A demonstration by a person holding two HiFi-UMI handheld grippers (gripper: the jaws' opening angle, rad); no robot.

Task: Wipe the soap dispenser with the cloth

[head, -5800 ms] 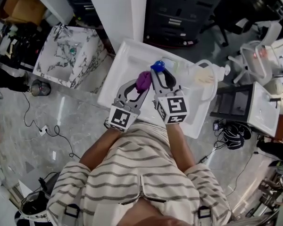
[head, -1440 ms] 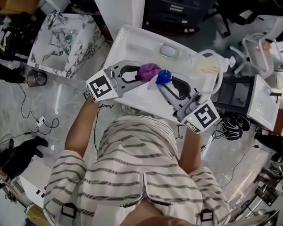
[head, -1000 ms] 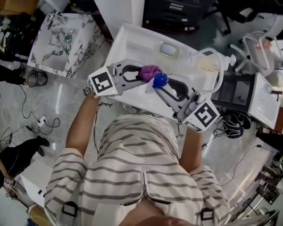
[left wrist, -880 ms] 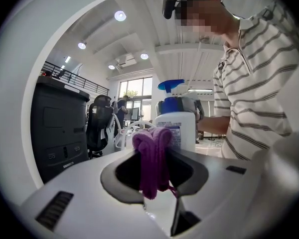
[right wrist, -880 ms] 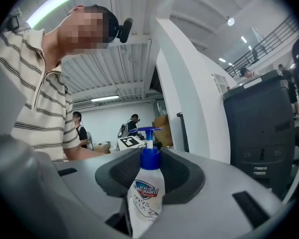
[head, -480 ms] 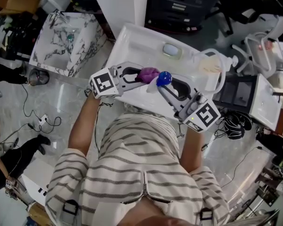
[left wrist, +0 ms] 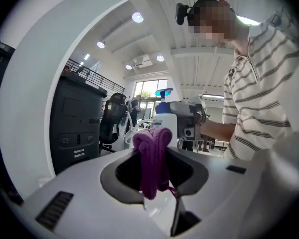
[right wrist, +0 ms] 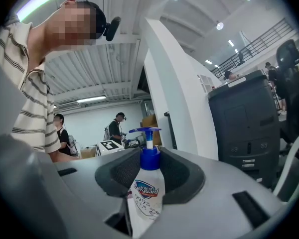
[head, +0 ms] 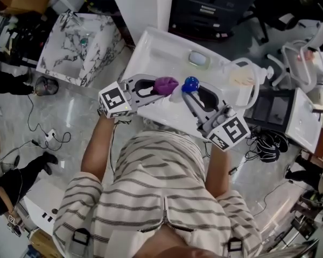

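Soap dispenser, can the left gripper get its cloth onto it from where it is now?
Probably yes. The left gripper, shut on the cloth, sits just beside the soap dispenser held in the right gripper. Only a small open gap separates cloth and bottle, with nothing between them.

The brand name "Safeguard" was read on a blue shield-shaped label (right wrist: 145, 189) printed on the white plastic soap dispenser bottle with a blue pump (right wrist: 150, 176). Finer print beneath that label was too small to be made out. Black-and-white square coded markers were shown on one cube (head: 114, 99) and another (head: 227, 133).
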